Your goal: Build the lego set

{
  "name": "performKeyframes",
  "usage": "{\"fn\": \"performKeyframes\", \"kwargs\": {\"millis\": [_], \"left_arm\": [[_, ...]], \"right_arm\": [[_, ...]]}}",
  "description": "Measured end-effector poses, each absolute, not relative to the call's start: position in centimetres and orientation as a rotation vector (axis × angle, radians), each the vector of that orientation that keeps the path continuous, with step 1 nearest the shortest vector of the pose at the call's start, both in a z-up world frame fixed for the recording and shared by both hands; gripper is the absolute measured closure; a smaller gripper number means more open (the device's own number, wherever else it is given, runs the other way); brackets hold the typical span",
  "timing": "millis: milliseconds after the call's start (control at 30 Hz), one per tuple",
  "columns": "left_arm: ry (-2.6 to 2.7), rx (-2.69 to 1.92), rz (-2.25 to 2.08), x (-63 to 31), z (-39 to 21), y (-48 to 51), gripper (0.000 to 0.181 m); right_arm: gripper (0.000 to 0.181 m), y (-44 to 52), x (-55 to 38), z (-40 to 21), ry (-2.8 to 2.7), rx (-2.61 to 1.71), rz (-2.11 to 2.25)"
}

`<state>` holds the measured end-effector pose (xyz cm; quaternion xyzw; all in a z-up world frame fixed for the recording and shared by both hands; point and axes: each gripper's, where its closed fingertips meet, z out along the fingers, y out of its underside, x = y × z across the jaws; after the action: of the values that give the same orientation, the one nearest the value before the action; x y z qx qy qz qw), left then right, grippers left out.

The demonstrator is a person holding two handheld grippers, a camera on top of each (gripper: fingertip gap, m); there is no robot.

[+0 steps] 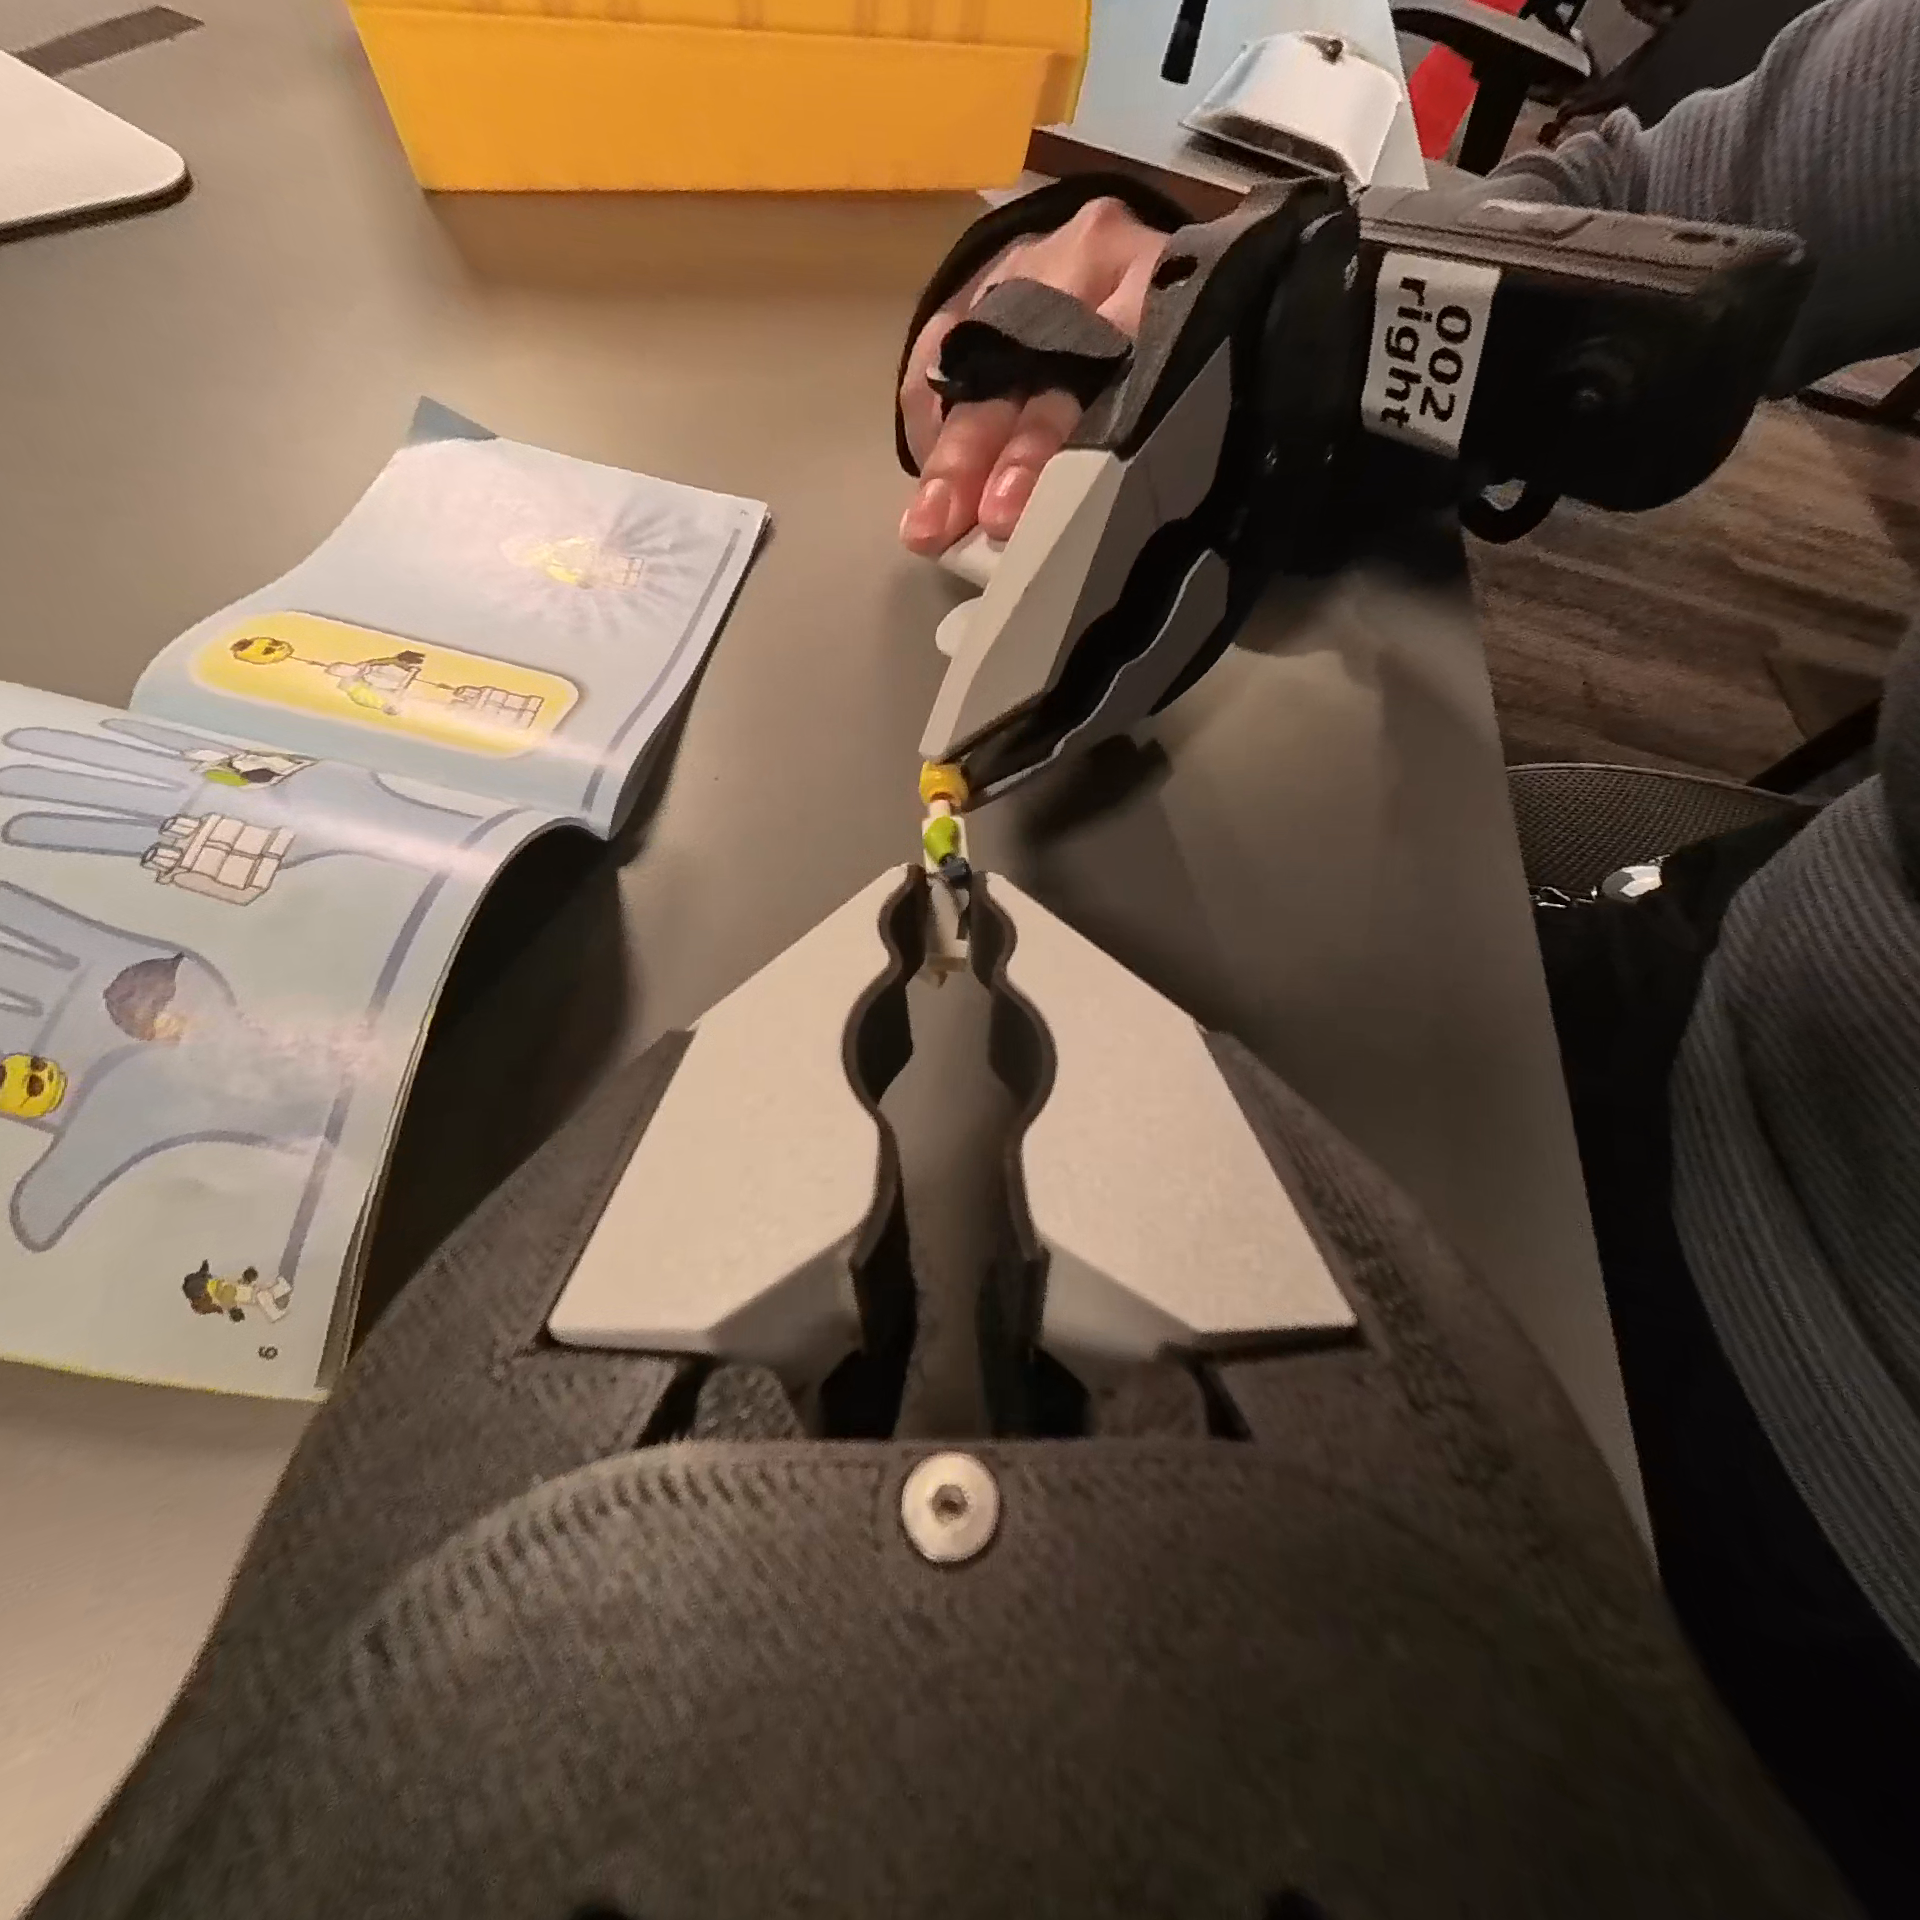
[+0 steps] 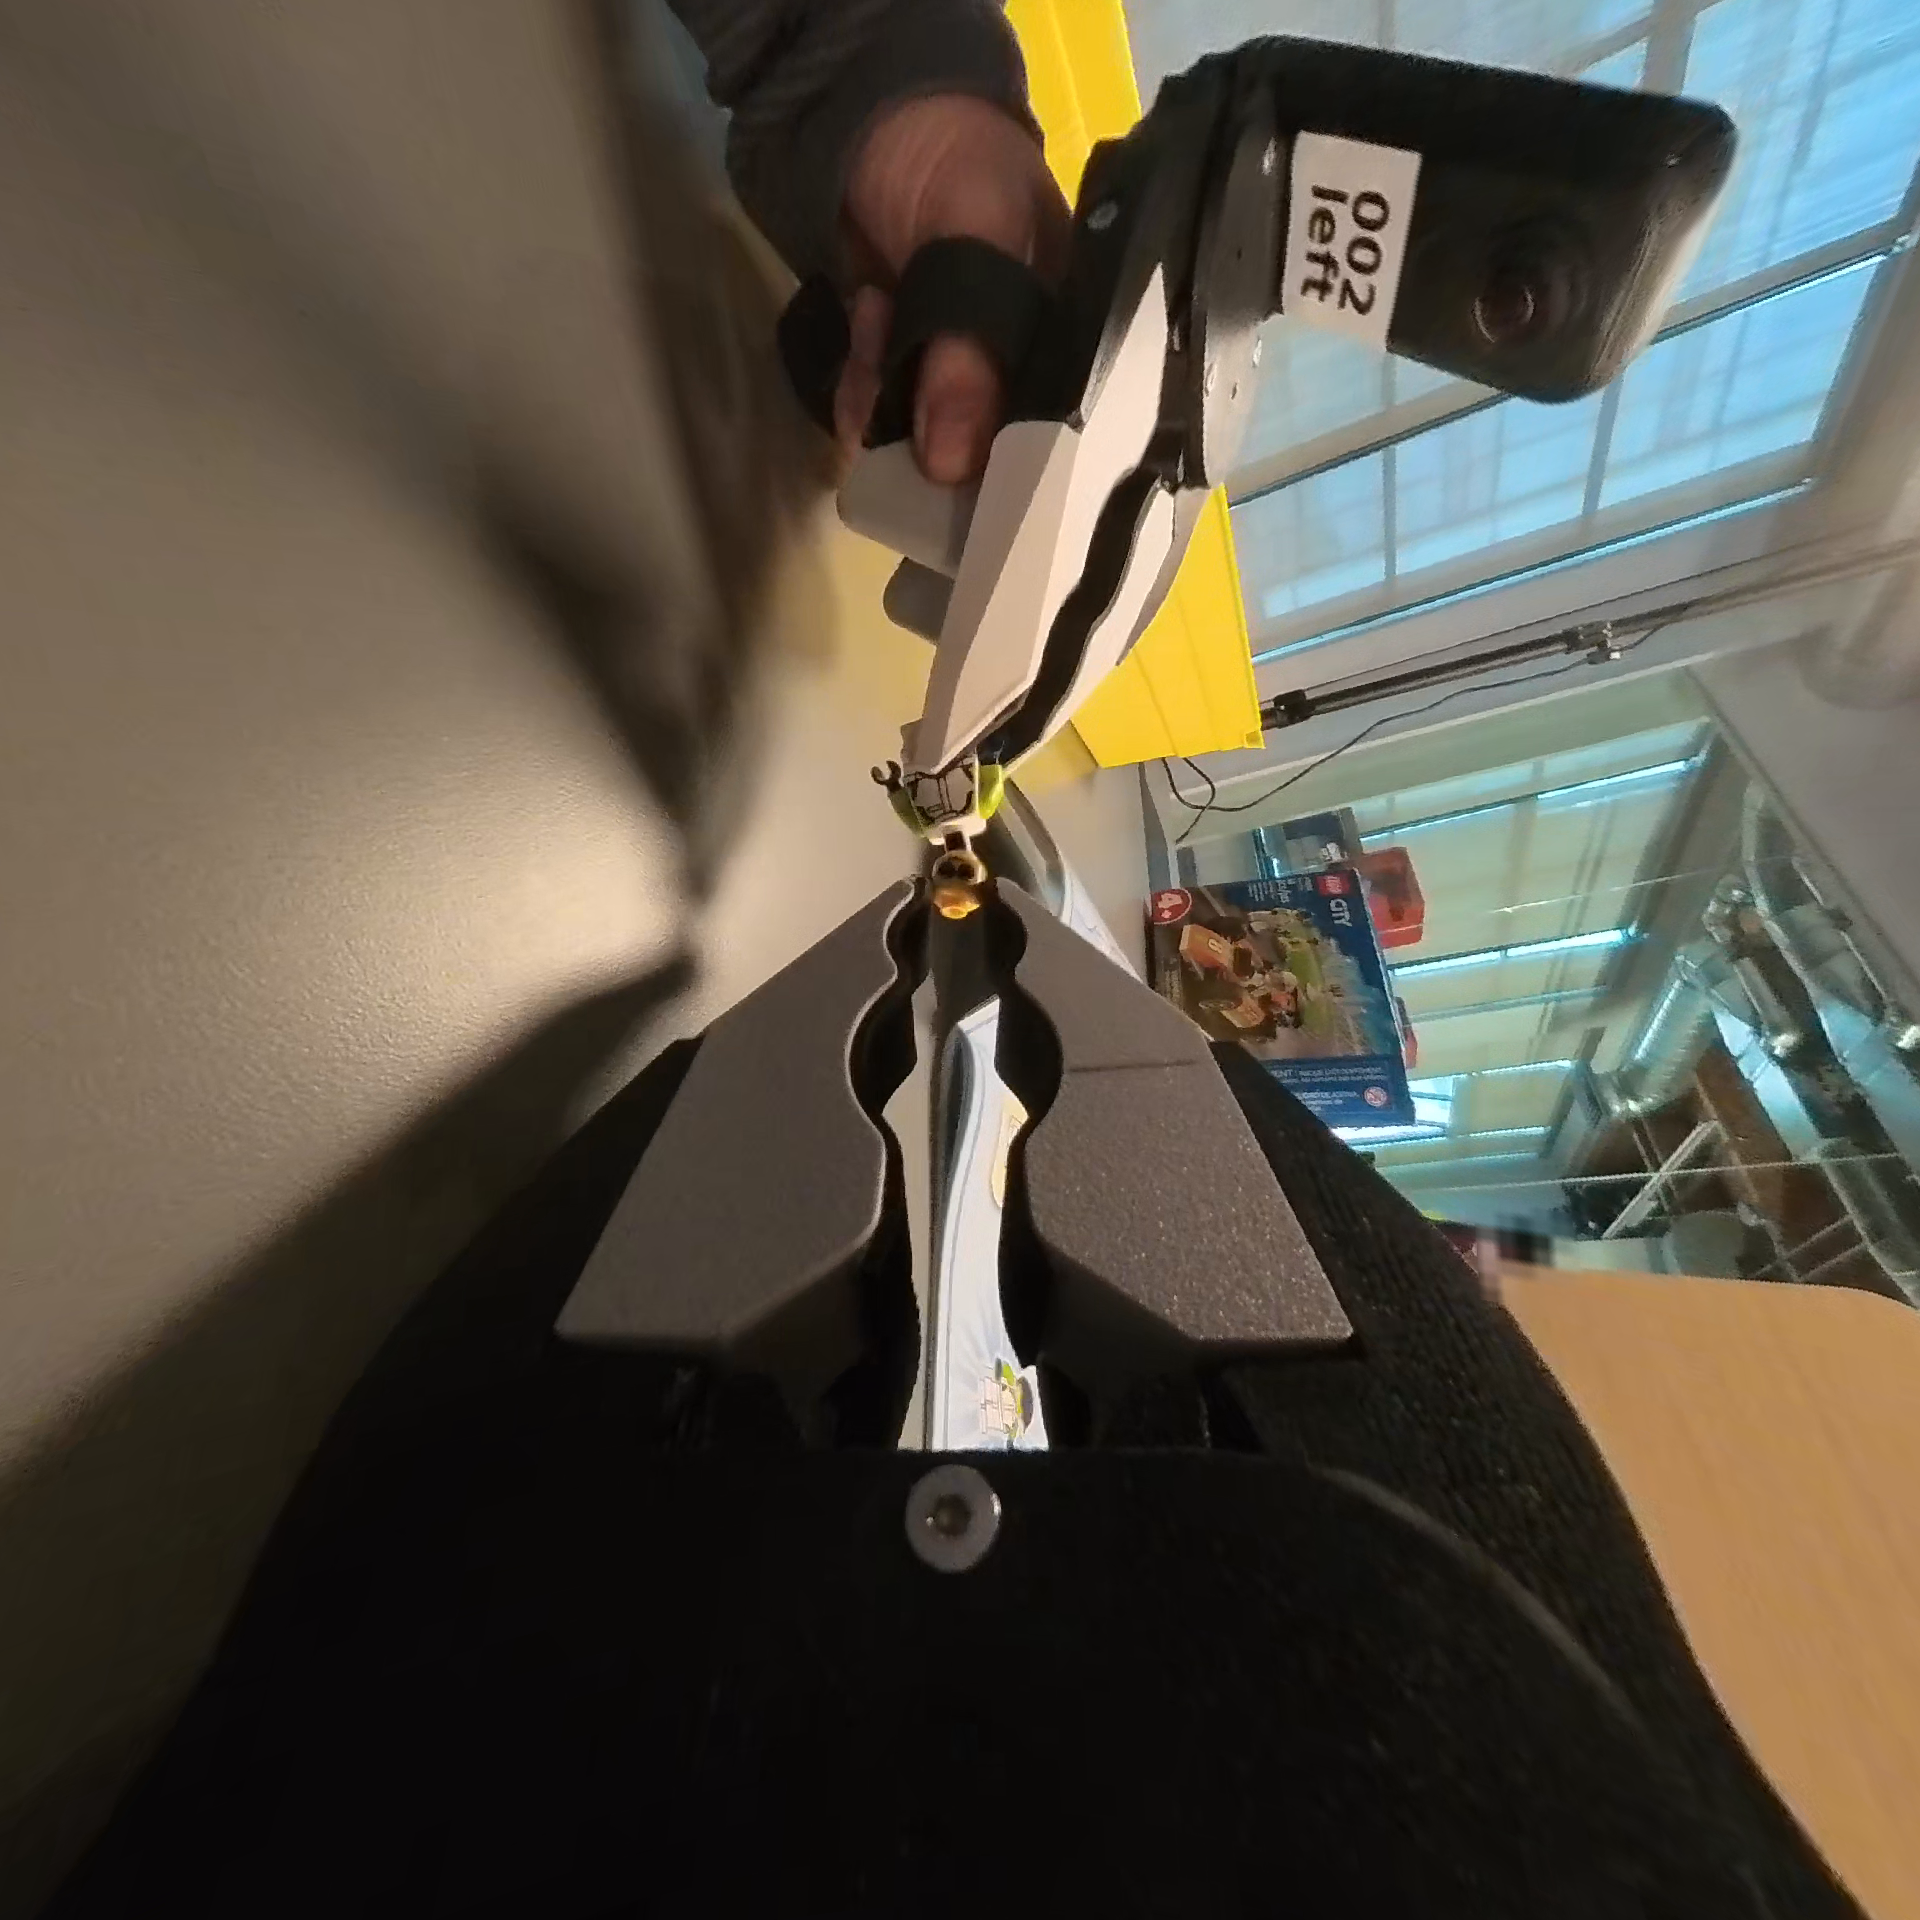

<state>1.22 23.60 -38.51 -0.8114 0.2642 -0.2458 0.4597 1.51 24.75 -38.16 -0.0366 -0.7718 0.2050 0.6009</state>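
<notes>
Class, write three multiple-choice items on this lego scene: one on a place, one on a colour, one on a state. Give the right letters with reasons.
1. Where does the open instruction booklet lie?
A. On the table, to the left of the left claw
B. Inside the yellow box
C. On the floor

2. What colour is the minifigure head at the tip of the right claw?
A. Red
B. Yellow
C. Blue

3. What state is the left claw in?
A. Wide open and empty
B. Shut on the minifigure body
C. Out of sight

Answers: 1 A, the booklet lies spread on the grey table left of the claw. 2 B, the small round head looks yellow in both views. 3 B, its tips pinch the white body.
</notes>
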Motion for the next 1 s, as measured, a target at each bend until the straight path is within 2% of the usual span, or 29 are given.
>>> {"fn": "performKeyframes", "kwargs": {"millis": [1000], "left_arm": [[0.594,-2.11,-0.702,0.7,-39.7,23.8,0.176]], "right_arm": [[0.175,25.1,0.6,-39.6,-1.852,-0.151,0.366]]}}
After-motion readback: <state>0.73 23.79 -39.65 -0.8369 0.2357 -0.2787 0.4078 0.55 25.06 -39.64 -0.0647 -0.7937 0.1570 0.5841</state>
